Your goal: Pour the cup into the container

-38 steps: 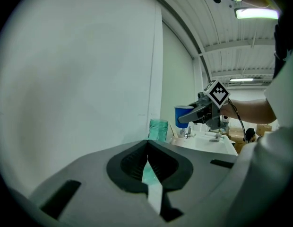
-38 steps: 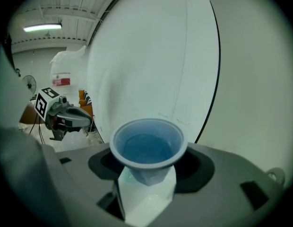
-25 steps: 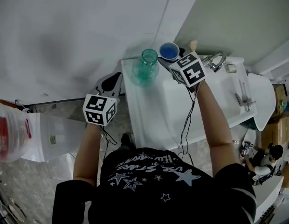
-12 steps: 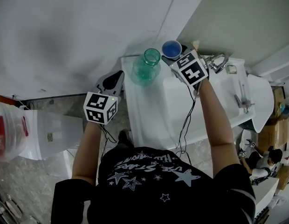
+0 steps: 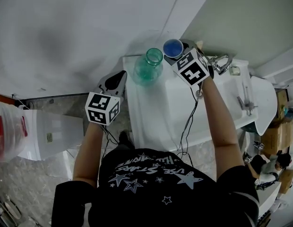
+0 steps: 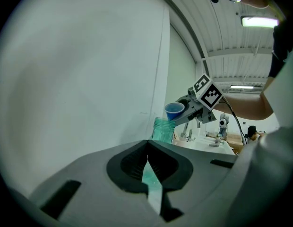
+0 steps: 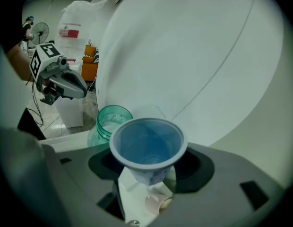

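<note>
A blue cup [image 7: 147, 145] sits between the jaws of my right gripper [image 7: 147, 170], which is shut on its lower part. In the head view the cup [image 5: 173, 48] hangs just right of the mouth of the teal clear jar [image 5: 149, 66], at the counter's back corner. From the left gripper view the cup [image 6: 174, 111] is tipped slightly, just above the rim of the jar [image 6: 162, 129]. My left gripper [image 6: 147, 157] hangs left of the counter, jaws together and empty, pointing at the jar. I cannot tell what the cup contains.
The white sink counter [image 5: 151, 122] carries a chrome faucet [image 5: 221, 63] at the back right. A white wall [image 5: 66, 32] stands close behind the jar. A white bin with a plastic bag [image 5: 14, 136] is on the floor left. Another person [image 5: 274, 167] crouches at lower right.
My right gripper has rolled, its marker cube turning, and the cup has shifted slightly up and back beside the jar's mouth. The left gripper has barely moved.
</note>
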Demonstrator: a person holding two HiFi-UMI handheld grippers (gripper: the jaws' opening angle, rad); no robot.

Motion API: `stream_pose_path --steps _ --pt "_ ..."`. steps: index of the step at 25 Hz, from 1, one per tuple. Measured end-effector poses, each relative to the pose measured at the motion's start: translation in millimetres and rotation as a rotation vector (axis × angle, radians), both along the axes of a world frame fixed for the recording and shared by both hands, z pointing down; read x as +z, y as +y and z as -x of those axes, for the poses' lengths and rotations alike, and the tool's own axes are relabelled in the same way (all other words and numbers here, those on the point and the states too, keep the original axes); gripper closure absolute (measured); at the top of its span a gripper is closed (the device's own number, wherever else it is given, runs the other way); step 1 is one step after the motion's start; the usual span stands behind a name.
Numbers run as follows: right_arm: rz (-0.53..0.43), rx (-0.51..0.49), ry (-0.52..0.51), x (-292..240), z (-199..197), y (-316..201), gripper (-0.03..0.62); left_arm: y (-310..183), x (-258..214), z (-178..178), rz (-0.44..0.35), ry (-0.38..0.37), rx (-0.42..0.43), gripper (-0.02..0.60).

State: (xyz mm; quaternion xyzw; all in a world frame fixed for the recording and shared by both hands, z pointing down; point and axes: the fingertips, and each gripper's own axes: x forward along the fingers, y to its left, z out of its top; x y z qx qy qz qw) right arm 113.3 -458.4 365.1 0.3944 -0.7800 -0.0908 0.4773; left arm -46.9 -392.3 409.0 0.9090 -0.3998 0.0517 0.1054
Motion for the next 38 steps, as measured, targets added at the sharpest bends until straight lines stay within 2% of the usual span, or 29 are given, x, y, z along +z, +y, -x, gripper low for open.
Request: stream_pose_path --steps 18,38 --pt "0.014 -0.038 0.145 6.7 2.4 -0.6 0.307 -1.7 2.3 1.1 0.003 0.015 -0.006 0.572" --pt "-0.047 -0.052 0.288 4.6 -1.2 -7.6 0.307 0.9 6.9 0.5 0.015 0.027 -0.010 0.572"
